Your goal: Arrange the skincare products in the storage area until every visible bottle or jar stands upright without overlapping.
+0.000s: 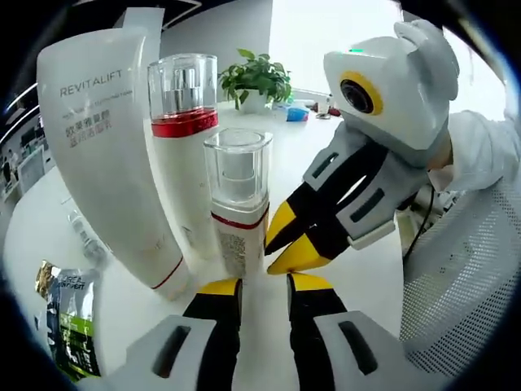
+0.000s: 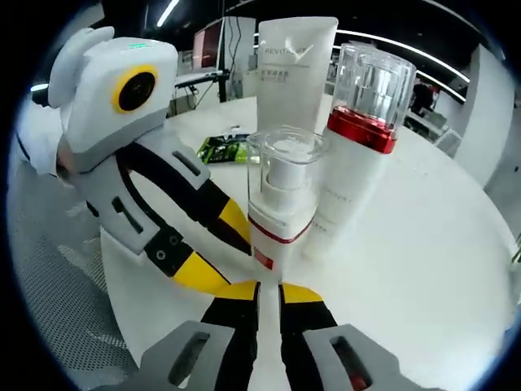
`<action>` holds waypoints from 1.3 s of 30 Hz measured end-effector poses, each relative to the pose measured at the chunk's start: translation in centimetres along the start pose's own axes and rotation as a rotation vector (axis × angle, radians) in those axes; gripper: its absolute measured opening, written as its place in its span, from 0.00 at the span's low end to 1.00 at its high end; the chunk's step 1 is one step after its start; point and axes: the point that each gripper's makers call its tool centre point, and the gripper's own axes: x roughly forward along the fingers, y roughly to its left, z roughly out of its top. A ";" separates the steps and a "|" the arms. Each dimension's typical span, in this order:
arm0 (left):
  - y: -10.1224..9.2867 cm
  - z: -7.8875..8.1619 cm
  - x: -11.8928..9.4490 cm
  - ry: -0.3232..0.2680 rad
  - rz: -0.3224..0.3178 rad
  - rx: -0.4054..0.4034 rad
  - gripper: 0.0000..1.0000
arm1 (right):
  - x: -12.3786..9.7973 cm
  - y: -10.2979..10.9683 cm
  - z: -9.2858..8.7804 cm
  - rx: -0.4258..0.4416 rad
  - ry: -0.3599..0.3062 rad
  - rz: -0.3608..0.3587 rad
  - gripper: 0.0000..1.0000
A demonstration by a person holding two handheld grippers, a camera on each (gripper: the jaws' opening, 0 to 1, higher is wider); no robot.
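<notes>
Three products stand upright and close together on the white round table (image 1: 358,277) (image 2: 423,269). They are a white Revitalift tube (image 1: 106,163) (image 2: 293,69) on its cap, a tall white bottle (image 1: 186,147) (image 2: 358,163) with a red band and clear cap, and a small pump bottle (image 1: 238,204) (image 2: 281,204) in front. My left gripper (image 1: 264,285) (image 2: 236,262) is open, its tips just short of the small bottle's base. My right gripper (image 2: 269,293) (image 1: 270,259) is shut on nothing, and its tips point at the same bottle's lower side.
A green sachet (image 1: 73,326) (image 2: 224,148) lies flat on the table beside the tube. A potted plant (image 1: 259,80) and small items stand at the table's far edge. A person's white mesh sleeve (image 1: 464,269) is behind the right gripper.
</notes>
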 end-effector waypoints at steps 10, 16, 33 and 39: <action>-0.1 0.0 0.1 0.005 -0.007 -0.007 0.17 | 0.1 -0.2 -0.1 0.005 0.002 -0.006 0.00; 0.0 -0.1 0.2 0.013 -0.011 -0.010 0.18 | 0.2 0.1 0.2 -0.002 0.004 -0.004 0.00; 1.0 -0.7 -0.2 0.027 0.001 -0.017 0.18 | 0.4 -0.5 0.2 0.020 0.002 -0.013 0.00; 1.5 -1.0 -0.6 0.009 0.012 -0.054 0.18 | 0.3 -1.2 0.1 0.052 -0.019 -0.031 0.00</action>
